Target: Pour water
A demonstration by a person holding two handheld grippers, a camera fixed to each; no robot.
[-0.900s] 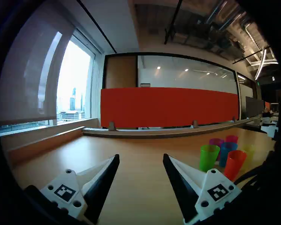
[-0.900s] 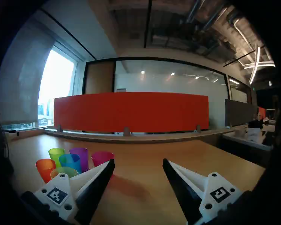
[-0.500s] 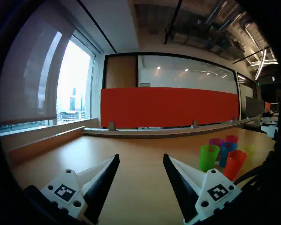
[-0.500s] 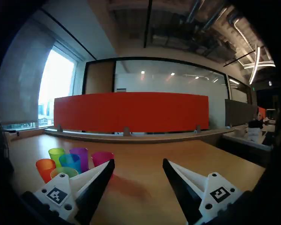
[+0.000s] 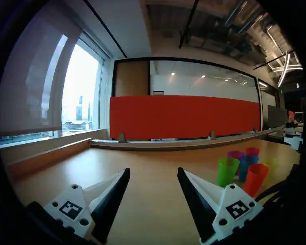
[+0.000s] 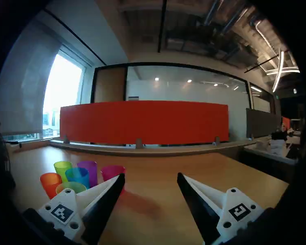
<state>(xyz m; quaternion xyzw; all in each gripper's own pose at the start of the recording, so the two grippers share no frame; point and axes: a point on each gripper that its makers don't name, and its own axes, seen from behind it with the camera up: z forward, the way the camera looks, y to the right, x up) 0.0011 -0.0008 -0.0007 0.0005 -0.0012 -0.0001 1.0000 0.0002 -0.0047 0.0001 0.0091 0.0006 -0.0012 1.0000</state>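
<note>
Plastic cups (image 6: 88,170) crowd the blue cup (image 6: 77,176); left claw (image 5: 153,169) and right claw (image 6: 150,175) are both spread, empty, so grabbing one could easily topple its neighbours.

Cups (image 5: 244,168) clustered on table (image 5: 71,171), right of left claw (image 5: 153,169), left of right claw (image 6: 150,175); divider (image 5: 181,116) behind.

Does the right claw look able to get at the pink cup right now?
Likely yes. The right claw is open, and the pink cup stands just past one fingertip with nothing between them. A small sideways shift should line it up.
</note>
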